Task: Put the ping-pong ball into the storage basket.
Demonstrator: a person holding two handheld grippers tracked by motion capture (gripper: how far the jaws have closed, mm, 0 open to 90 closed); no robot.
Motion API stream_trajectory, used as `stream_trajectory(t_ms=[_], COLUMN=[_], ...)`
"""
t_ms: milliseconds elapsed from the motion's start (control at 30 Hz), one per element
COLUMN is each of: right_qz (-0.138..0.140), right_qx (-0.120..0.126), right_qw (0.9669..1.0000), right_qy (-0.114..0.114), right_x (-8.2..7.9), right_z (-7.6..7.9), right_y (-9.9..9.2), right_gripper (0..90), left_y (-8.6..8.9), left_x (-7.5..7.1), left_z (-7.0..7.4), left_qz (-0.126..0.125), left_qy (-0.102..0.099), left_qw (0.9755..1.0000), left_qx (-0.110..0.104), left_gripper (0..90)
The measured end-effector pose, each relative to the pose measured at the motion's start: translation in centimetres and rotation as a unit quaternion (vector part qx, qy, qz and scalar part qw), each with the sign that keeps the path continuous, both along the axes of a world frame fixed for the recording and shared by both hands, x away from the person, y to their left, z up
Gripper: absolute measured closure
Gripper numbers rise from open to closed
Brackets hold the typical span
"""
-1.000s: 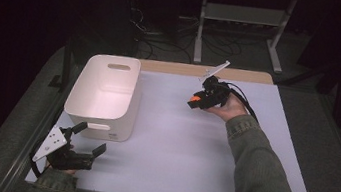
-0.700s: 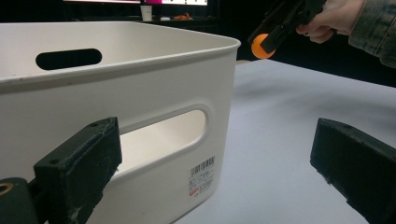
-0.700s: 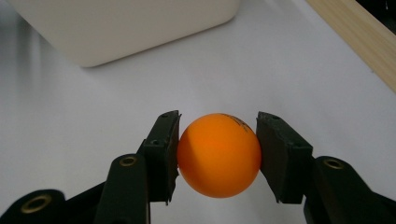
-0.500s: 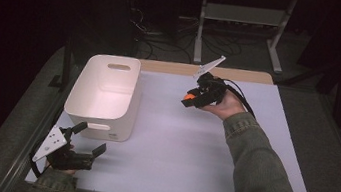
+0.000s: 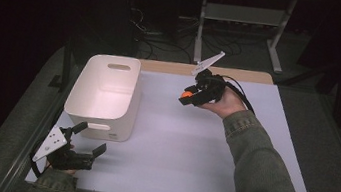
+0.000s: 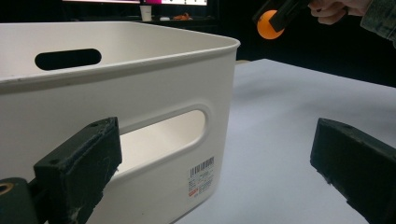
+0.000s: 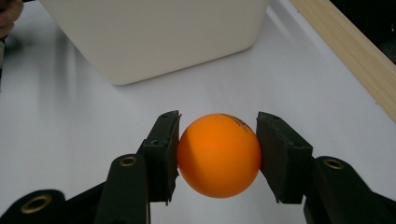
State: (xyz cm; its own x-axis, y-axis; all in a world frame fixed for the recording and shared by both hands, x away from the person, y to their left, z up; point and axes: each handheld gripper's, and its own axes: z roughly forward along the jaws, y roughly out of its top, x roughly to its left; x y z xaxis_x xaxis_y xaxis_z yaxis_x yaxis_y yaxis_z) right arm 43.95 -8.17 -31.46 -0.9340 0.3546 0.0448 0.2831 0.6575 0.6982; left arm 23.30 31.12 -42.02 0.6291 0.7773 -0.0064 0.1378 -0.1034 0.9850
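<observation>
Your right gripper (image 7: 218, 156) holds a small, smooth orange ball (image 7: 218, 155) clear above the white tabletop (image 5: 191, 149), its two black jaws clamped on the ball's sides at its widest part, a hold that keeps a round thing from squirting out. Ahead of those jaws and below them stands the white plastic bin (image 7: 154, 37) with cut-out handles, open side up, the likely place for the ball; a wooden strip (image 7: 345, 49) edges the table off to the jaws' right. Your left gripper (image 6: 210, 172) rests low at the table's near edge, jaws wide apart on nothing, the bin's handled wall (image 6: 140, 112) just beyond its left jaw, probably parked there to steady the bin if needed.
</observation>
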Motion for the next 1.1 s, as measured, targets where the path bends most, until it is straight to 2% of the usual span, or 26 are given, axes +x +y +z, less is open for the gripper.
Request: stream_trajectory(t_ms=[533,1100], right_qz=[0.020,0.049], right_qx=[0.005,-0.002], right_qw=[0.9996,0.9983], right_qy=[-0.019,-0.032], right_x=[-0.8,-1.3], right_z=[1.8,3.9], right_y=[1.3,3.4], right_gripper=[49.6,49.6], left_y=[0.0,0.0], left_x=[0.0,0.1], left_z=[0.0,0.0], left_qz=[-0.001,-0.003], left_qy=[0.000,0.000], left_qw=[1.0000,1.0000], left_qx=[-0.001,-0.002], left_gripper=[1.6,1.6])
